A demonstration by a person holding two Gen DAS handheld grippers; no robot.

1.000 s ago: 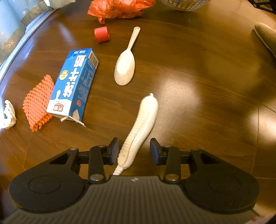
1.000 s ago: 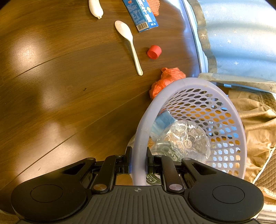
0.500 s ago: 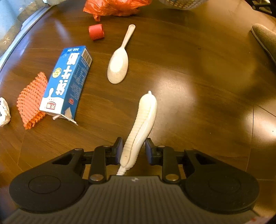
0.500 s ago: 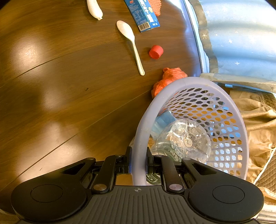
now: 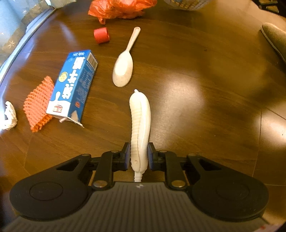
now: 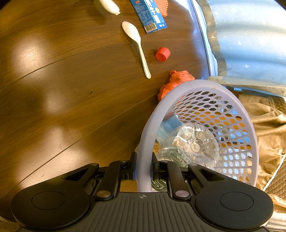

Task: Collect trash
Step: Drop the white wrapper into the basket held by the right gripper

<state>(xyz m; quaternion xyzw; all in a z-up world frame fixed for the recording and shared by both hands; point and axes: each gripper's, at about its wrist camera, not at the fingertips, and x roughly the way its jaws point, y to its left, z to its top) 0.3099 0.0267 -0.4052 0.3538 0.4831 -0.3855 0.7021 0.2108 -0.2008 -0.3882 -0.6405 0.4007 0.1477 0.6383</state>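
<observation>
My left gripper (image 5: 137,156) is shut on a white ribbed plastic wrapper (image 5: 140,125), which points straight ahead and appears lifted off the wooden table (image 5: 196,75). Ahead of it lie a cream spoon (image 5: 124,66), a blue milk carton (image 5: 74,85), a red cap (image 5: 101,35), an orange foam net (image 5: 38,105), a white paper wad (image 5: 9,116) and an orange bag (image 5: 119,7). My right gripper (image 6: 143,167) is shut on the rim of the lilac basket (image 6: 232,100), which holds a clear plastic bottle (image 6: 191,146). The wrapper (image 6: 109,5) shows blurred at the top of the right wrist view.
In the right wrist view, the spoon (image 6: 134,39), red cap (image 6: 162,54), carton (image 6: 148,12) and orange bag (image 6: 175,82) lie between the basket and the far side. A blue starred cloth (image 6: 250,35) and tan fabric (image 6: 268,125) lie beyond the table edge.
My left gripper closed on the white wrapper, which swung from a slant to straight ahead and rose. The right gripper stayed shut on the basket rim.
</observation>
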